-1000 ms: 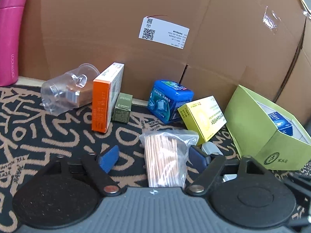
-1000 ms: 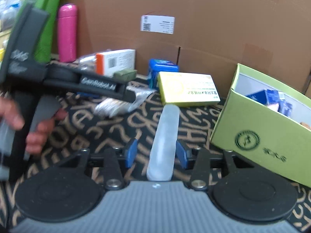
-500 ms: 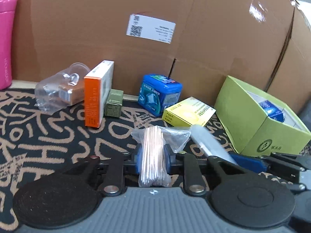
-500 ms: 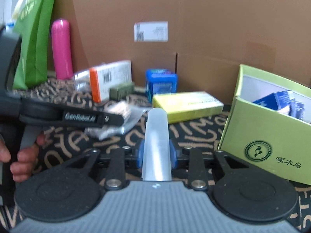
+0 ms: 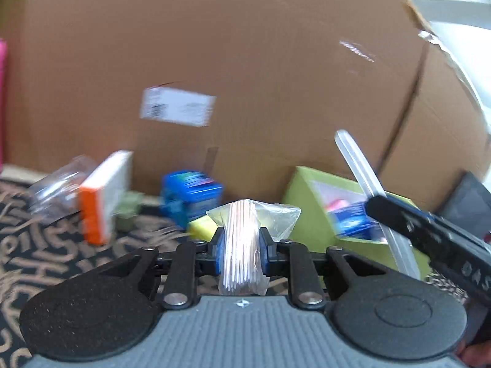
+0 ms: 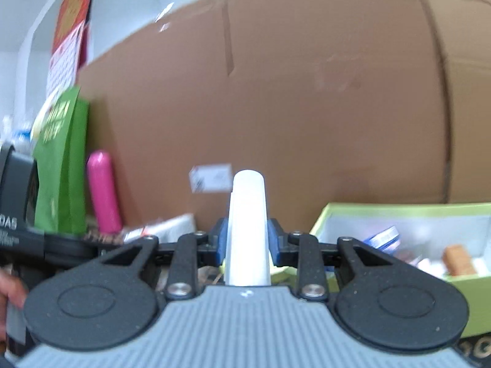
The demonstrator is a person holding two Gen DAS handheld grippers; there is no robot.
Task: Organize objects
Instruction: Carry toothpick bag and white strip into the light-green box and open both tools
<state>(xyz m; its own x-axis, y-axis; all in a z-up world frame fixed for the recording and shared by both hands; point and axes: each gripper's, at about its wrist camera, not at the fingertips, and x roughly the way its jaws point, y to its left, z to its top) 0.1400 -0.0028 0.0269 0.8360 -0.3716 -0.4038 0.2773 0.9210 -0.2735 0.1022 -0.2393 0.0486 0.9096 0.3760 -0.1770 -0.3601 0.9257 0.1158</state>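
Note:
My left gripper (image 5: 241, 250) is shut on a clear plastic bag of thin wooden sticks (image 5: 241, 245), lifted off the patterned mat. My right gripper (image 6: 247, 240) is shut on a frosted white plastic tube (image 6: 248, 227) that points up and forward. In the left wrist view the same tube (image 5: 360, 171) slants up at the right, held by the right gripper's dark body, in front of the open lime-green box (image 5: 310, 202). The box (image 6: 399, 214) lies low right in the right wrist view, holding blue packets and an orange item.
On the mat at the back stand an orange-and-white carton (image 5: 104, 196), a blue pack (image 5: 190, 196), a small olive box (image 5: 129, 214), a clear plastic container (image 5: 58, 187) and a yellow box (image 5: 202, 228). A big cardboard wall (image 5: 245, 76) closes the back. A pink bottle (image 6: 102, 190) and a green bag (image 6: 61, 159) stand left.
Both grippers closed on their objects, the left on the stick bag and the right on the tube, then lifted them off the mat. The right gripper tilted upward and moved toward the green box.

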